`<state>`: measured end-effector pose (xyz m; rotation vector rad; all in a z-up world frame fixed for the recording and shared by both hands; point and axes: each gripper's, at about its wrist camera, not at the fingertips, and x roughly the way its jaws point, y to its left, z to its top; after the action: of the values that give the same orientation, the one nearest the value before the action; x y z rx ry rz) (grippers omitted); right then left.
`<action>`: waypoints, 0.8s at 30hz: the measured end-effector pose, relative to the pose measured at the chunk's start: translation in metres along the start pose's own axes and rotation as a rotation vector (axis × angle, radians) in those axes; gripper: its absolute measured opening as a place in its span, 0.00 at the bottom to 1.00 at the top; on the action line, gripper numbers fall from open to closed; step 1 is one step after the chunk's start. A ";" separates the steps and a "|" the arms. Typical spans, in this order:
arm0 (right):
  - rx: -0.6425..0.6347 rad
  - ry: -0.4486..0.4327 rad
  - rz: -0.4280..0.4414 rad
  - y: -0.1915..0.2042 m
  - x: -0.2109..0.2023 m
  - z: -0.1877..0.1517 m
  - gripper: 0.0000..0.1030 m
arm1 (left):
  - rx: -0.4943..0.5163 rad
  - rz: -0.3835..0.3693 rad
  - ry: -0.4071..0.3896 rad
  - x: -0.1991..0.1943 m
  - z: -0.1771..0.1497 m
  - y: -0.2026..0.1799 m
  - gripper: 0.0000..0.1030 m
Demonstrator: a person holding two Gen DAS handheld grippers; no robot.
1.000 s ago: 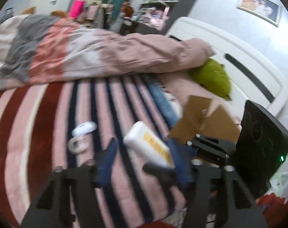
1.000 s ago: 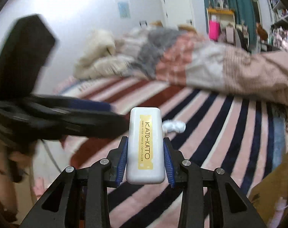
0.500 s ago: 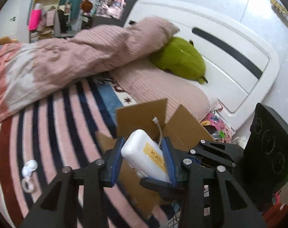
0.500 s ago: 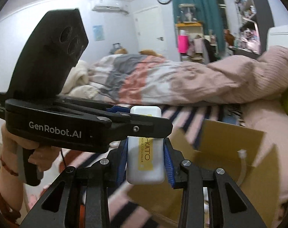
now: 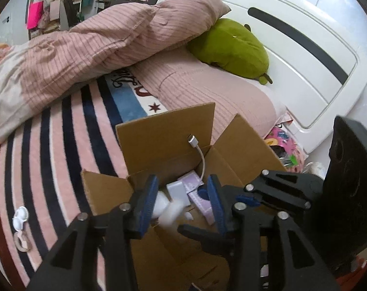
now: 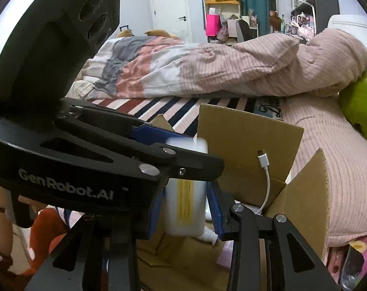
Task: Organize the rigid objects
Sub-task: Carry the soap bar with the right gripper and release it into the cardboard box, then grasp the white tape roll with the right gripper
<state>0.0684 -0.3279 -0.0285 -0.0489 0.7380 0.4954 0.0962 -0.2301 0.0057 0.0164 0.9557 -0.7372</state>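
An open cardboard box (image 5: 164,133) stands on the striped bed; it also shows in the right wrist view (image 6: 246,133). A white case with a yellow label (image 6: 185,203), motion-blurred, is between the blue pads of my right gripper (image 6: 187,206), which have spread apart from it; it shows as a white blur (image 5: 171,214) inside the box. My left gripper (image 5: 182,201) is open and empty over the box, crossing in front of the right one. A white cable (image 5: 200,155) hangs over the box wall. Small white and lilac items (image 5: 190,189) lie inside.
A white contact-lens case (image 5: 20,217) and a ring (image 5: 21,242) lie on the striped blanket at left. A pink duvet (image 5: 86,48), a green plush (image 5: 229,48) and the white headboard (image 5: 304,48) lie beyond the box.
Both grippers have moved over the box. The right gripper's jaws have widened and the white case is dropping blurred into the box. The left gripper stays open.
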 end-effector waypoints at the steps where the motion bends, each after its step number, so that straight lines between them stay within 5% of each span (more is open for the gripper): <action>1: 0.008 0.003 0.004 0.000 0.000 0.000 0.32 | -0.007 0.009 -0.007 -0.004 -0.002 0.001 0.49; 4: 0.012 -0.001 0.002 0.002 -0.003 -0.002 0.48 | -0.029 0.029 -0.058 -0.025 -0.010 0.006 0.58; 15: -0.081 -0.141 0.165 0.079 -0.013 0.016 0.50 | -0.230 0.262 -0.236 -0.141 -0.093 0.096 0.67; 24: -0.189 -0.030 0.290 0.174 0.075 0.028 0.50 | -0.400 0.391 -0.242 -0.175 -0.184 0.188 0.70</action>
<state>0.0559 -0.1370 -0.0344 -0.1118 0.6695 0.8405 0.0074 0.0706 -0.0300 -0.2263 0.8205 -0.1746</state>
